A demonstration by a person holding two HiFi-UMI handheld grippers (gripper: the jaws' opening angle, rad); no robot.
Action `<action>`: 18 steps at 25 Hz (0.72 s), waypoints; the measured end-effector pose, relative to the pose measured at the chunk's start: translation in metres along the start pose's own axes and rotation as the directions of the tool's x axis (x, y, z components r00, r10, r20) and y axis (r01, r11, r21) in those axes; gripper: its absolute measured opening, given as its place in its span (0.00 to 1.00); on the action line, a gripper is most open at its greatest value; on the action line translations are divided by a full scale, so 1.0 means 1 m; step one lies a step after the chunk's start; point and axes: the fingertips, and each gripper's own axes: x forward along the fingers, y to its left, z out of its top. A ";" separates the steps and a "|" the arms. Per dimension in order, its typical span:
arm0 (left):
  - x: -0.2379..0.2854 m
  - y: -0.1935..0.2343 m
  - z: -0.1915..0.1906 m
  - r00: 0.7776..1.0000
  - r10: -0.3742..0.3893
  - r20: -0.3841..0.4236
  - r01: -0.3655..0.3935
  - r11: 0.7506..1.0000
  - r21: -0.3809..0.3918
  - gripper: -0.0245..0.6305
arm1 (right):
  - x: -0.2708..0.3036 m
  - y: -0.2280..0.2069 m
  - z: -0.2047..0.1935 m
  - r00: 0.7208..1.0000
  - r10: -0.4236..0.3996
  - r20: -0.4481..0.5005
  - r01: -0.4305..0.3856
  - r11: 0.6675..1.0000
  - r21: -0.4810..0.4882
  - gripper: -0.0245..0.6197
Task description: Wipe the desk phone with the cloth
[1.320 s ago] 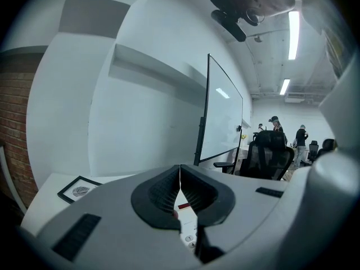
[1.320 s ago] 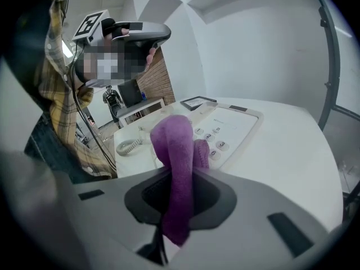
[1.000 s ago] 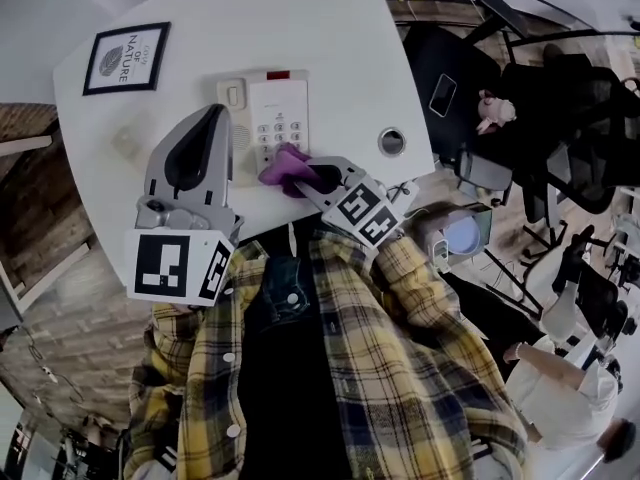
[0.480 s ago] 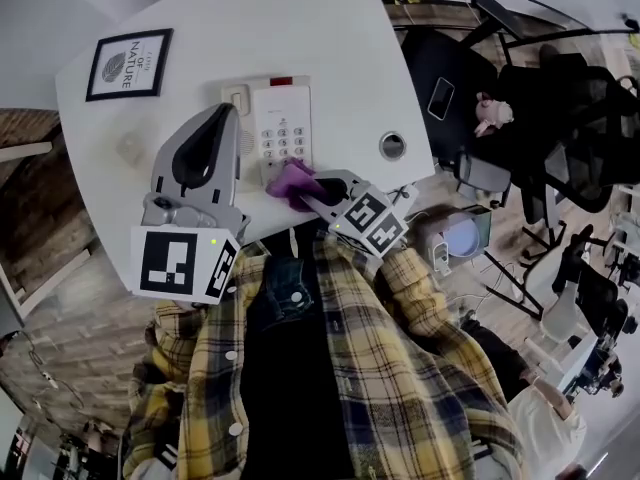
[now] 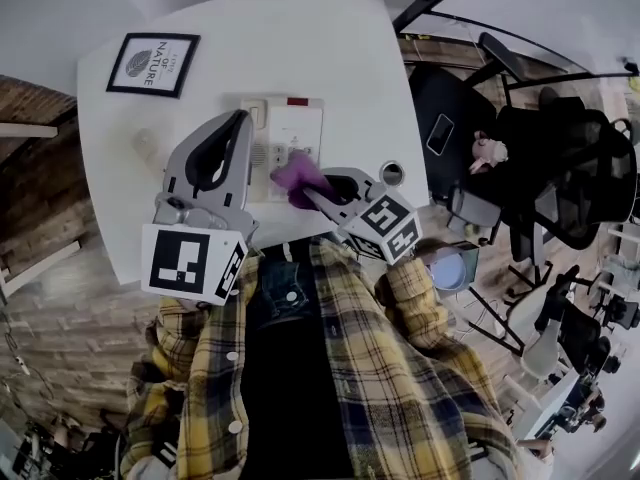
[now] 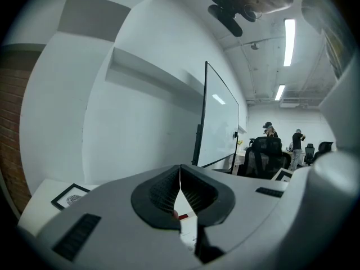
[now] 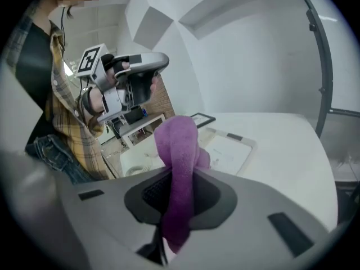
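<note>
Head view first: how are you holding yourself over the white table [image 5: 330, 48]?

Both arms are pushed forward from my chest. My left gripper [image 5: 240, 118] points away from me and lies over the handset side of the desk phone [image 5: 300, 123]. My right gripper [image 5: 306, 194] comes in from the right, angled towards the left one, with its marker cube nearest my shirt.

And the jaws?

In the left gripper view my left jaws are pressed together with nothing between them, and a sliver of the phone shows below them. In the right gripper view my right jaws are clenched on the purple cloth [image 7: 178, 145], which stands up out of them in a fold. The phone lies just beyond it.

Where is the cloth against the phone?

Over the near end of the keypad. I cannot tell whether it presses on the keys.

What has changed in the last second?

Little. The cloth was at that same near end then, my left gripper was over the handset side, and the framed picture [image 5: 153, 64] has kept its far left corner.
</note>
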 end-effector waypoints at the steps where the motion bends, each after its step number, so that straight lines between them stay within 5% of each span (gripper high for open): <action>1: -0.001 0.000 0.003 1.000 0.007 0.007 -0.007 1.000 0.003 0.06 | -0.003 -0.002 0.012 1.000 0.003 0.022 -0.002 1.000 -0.015 0.14; 8: -0.013 0.013 0.018 0.996 0.082 0.046 -0.083 0.996 0.019 0.06 | -0.020 -0.001 0.106 0.979 0.034 0.201 -0.001 0.987 -0.162 0.14; 18: -0.028 0.026 0.031 0.980 0.181 0.083 -0.184 0.983 0.023 0.06 | -0.045 0.014 0.211 0.900 0.101 0.425 0.009 0.969 -0.249 0.14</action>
